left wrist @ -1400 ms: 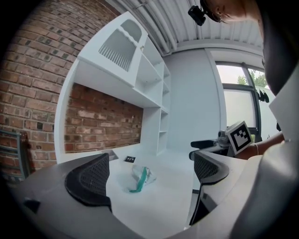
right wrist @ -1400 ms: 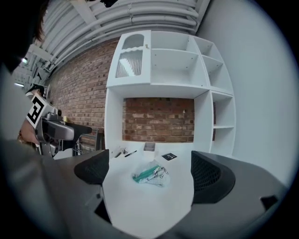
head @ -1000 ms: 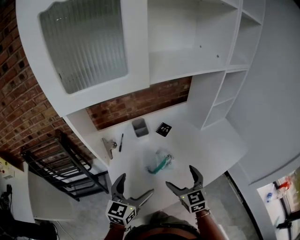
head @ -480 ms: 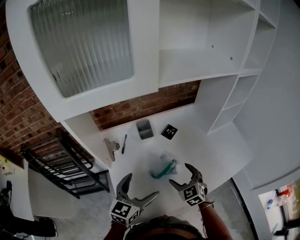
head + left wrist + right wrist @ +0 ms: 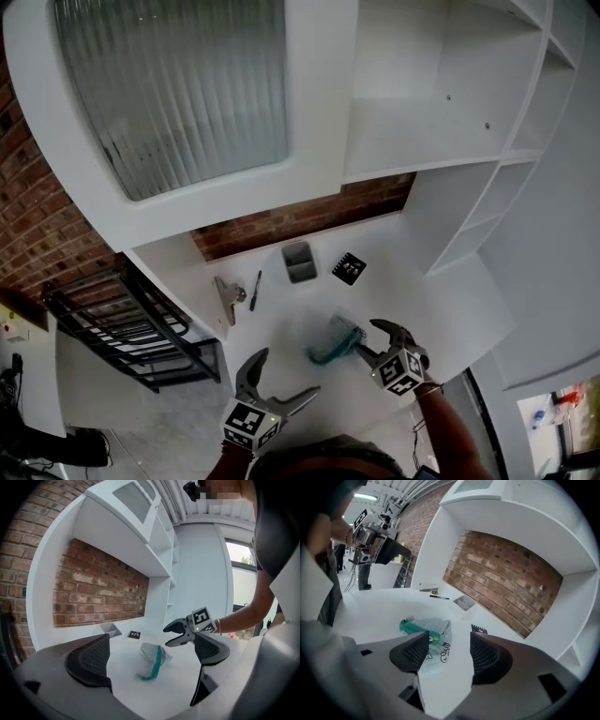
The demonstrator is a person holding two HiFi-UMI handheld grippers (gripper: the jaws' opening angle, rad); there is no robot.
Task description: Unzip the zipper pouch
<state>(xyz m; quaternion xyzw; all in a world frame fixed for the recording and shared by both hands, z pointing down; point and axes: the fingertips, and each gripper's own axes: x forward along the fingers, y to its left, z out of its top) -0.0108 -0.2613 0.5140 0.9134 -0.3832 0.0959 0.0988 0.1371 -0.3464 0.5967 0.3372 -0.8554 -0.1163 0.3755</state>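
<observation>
A clear mesh zipper pouch (image 5: 336,339) with a green zip strip lies crumpled on the white desk (image 5: 441,300). My right gripper (image 5: 367,338) sits just at the pouch's right edge, rolled onto its side. Its jaws have just been closing and stand half apart, with nothing pressed between them. In the right gripper view the pouch (image 5: 429,629) lies just ahead of the pads (image 5: 410,651), its printed corner under the gap. My left gripper (image 5: 286,375) hovers open over the desk's front edge, well short of the pouch (image 5: 153,657), and sees the right gripper (image 5: 172,636) beyond it.
Behind the pouch sit a small grey tray (image 5: 299,261), a black marker card (image 5: 349,268), a black pen (image 5: 255,291) and a metal clip (image 5: 225,298). A brick wall and white cabinets rise at the back. A black metal rack (image 5: 122,337) stands left of the desk.
My right gripper has moved forward and down to the pouch's edge, rolled over, and its jaws have narrowed. The left gripper has edged slightly forward, still open.
</observation>
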